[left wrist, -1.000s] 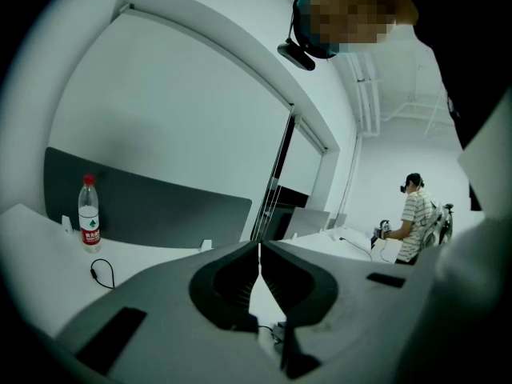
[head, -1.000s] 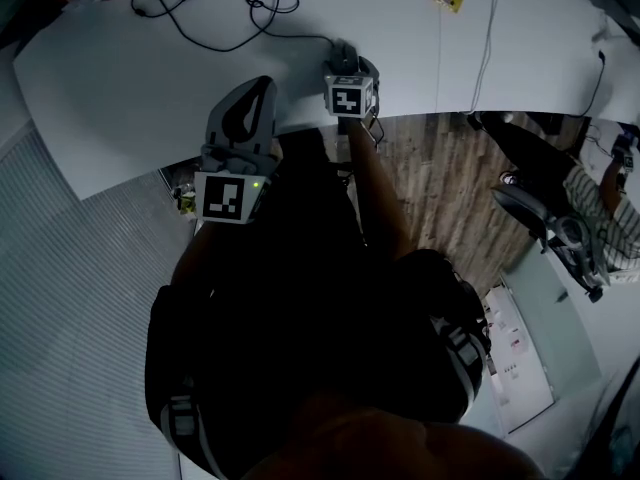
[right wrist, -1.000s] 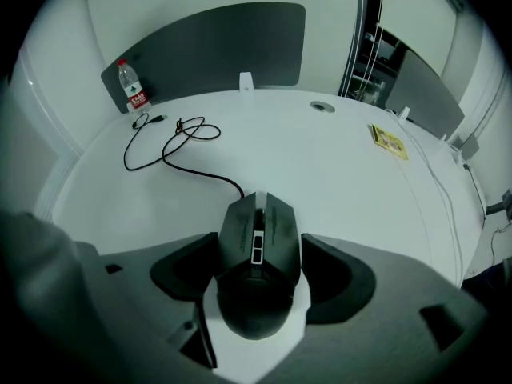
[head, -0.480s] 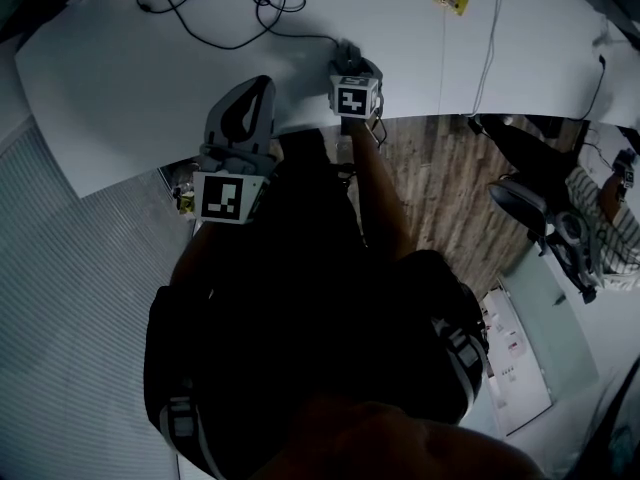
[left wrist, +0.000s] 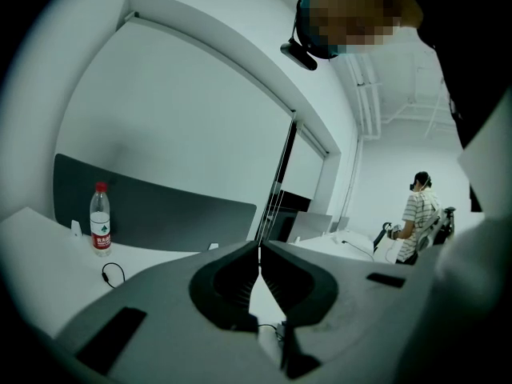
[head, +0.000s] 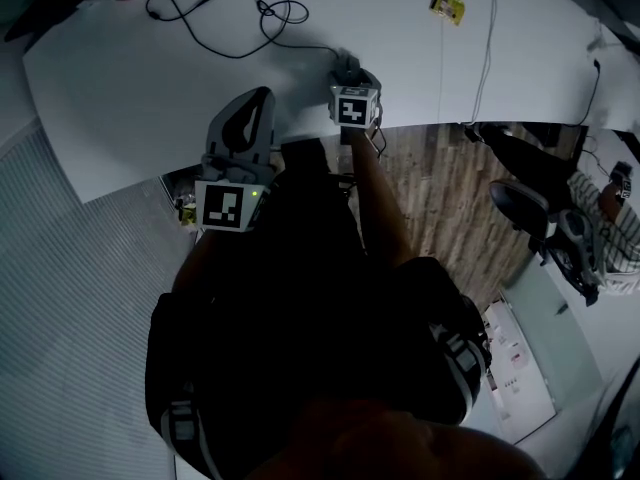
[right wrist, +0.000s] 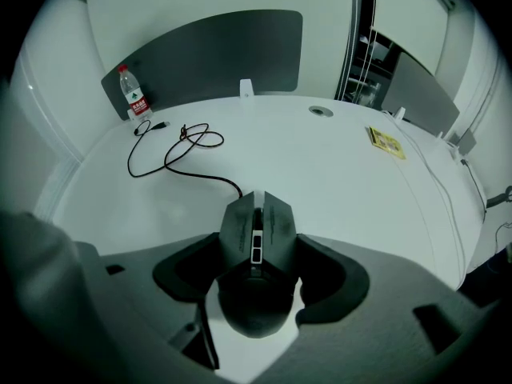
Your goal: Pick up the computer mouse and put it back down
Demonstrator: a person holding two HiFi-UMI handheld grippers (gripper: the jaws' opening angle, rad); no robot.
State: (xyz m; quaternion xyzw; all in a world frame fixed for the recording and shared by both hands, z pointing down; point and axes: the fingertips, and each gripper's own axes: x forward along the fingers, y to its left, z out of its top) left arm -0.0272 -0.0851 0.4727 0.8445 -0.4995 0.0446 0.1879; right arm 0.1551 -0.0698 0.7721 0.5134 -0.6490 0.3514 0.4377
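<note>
A dark wired computer mouse point(right wrist: 256, 254) sits between the jaws of my right gripper point(right wrist: 258, 274), which is shut on its sides. In the head view this gripper point(head: 346, 74) is over the near edge of the white table point(head: 150, 98), and only the mouse's front point(head: 345, 63) shows. I cannot tell whether the mouse touches the table. Its black cable point(right wrist: 180, 154) loops away to the far left. My left gripper point(head: 256, 103) hovers by the table edge to the left, holding nothing; its jaws point(left wrist: 258, 250) meet at the tips.
A water bottle point(right wrist: 133, 94) stands at the table's far left corner. A yellow packet point(right wrist: 386, 142) and a white cable point(head: 485, 48) lie to the right. Beyond the table edge are wood floor, an office chair point(head: 530, 208) and a person in a striped shirt point(left wrist: 416, 214).
The head view has shifted slightly, so the table sits a little lower in frame. Both grippers keep their places, and the right one stays closed on the mouse.
</note>
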